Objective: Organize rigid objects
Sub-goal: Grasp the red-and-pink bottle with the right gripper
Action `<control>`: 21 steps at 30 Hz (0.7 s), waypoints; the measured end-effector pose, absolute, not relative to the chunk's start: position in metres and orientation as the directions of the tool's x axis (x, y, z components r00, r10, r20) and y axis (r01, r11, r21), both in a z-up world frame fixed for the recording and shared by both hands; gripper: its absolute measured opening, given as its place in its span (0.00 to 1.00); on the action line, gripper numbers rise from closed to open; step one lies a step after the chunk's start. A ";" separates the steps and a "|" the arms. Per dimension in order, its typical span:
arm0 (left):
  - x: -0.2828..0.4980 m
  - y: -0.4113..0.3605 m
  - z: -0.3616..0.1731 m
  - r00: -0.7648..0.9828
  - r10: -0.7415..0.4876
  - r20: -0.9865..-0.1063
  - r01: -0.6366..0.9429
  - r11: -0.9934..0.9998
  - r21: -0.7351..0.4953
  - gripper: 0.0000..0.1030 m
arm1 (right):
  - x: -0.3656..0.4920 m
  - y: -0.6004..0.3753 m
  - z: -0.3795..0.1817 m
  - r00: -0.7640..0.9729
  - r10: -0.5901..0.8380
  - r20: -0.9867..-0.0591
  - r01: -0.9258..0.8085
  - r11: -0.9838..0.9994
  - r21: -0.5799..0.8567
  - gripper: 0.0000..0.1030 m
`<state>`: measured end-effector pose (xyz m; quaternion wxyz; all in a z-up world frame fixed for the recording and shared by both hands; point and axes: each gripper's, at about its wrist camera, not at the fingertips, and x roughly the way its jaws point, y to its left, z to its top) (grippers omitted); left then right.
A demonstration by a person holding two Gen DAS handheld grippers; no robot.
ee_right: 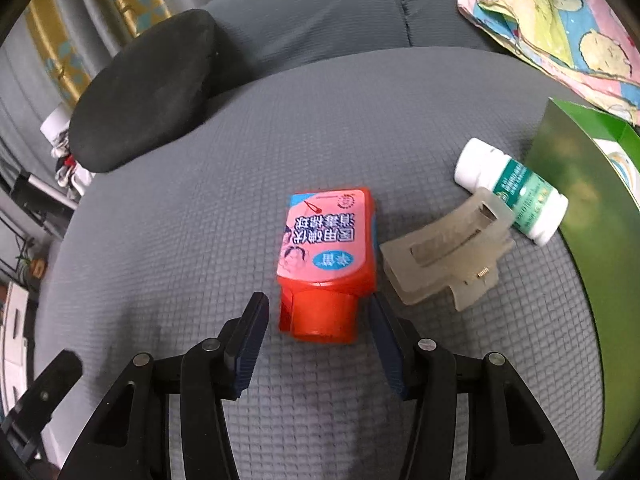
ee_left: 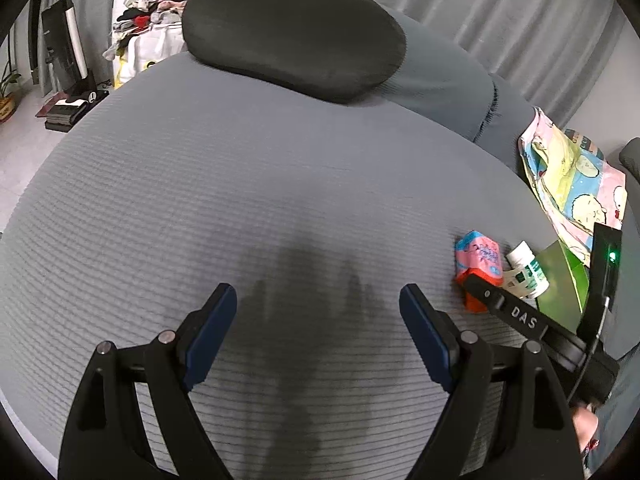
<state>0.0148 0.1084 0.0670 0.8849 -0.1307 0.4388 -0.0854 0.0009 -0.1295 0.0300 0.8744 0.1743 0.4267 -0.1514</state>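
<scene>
Right gripper [ee_right: 318, 334]: my jaws are part-spread and straddle the cap end of the red bottle [ee_right: 326, 264]. The blue ribbed pads [ee_right: 250, 346] flank the cap on both sides, not pressing it; small gaps show on each side. Nothing is pinched.

Left gripper [ee_left: 318, 334]: jaws spread wide over bare cushion, nothing between them, only their own shadow on the fabric.

Red bottle lies flat on the grey seat cushion [ee_right: 200, 200], cap toward my right gripper. Body is translucent red plastic, blocky with a round cap; pink-and-blue label with printed characters faces up. Contents cannot be told.

Just right of it is a frosted, beige-translucent hair claw clip [ee_right: 444, 256], lying on its side and touching a white pill bottle [ee_right: 512, 192]. The pill bottle lies on its side, white screw cap on, green-and-white label; inside not visible.

Beyond that is a glossy green carton [ee_right: 584, 184], opened at the far end; interior hidden.

Cushion fabric is a ribbed, waffle-textured knit. A black oval pillow [ee_right: 140, 92] rests at the back left, and a cartoon-print cloth [ee_right: 560, 28] at the back right.
</scene>
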 end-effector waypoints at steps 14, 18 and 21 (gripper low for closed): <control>0.016 0.126 0.065 0.590 -0.257 -0.766 -0.001 0.948 -0.319 0.81 | -0.004 -0.099 0.026 0.562 -0.026 -0.827 0.291 0.942 0.169 0.42; 0.015 0.122 0.064 0.584 -0.256 -0.770 0.006 0.950 -0.312 0.81 | -0.014 -0.082 0.028 0.533 0.042 -0.845 0.208 0.962 0.179 0.42; 0.016 0.122 0.064 0.578 -0.260 -0.773 0.004 0.949 -0.316 0.81 | -0.022 -0.071 0.030 0.507 0.100 -0.856 0.149 0.968 0.202 0.42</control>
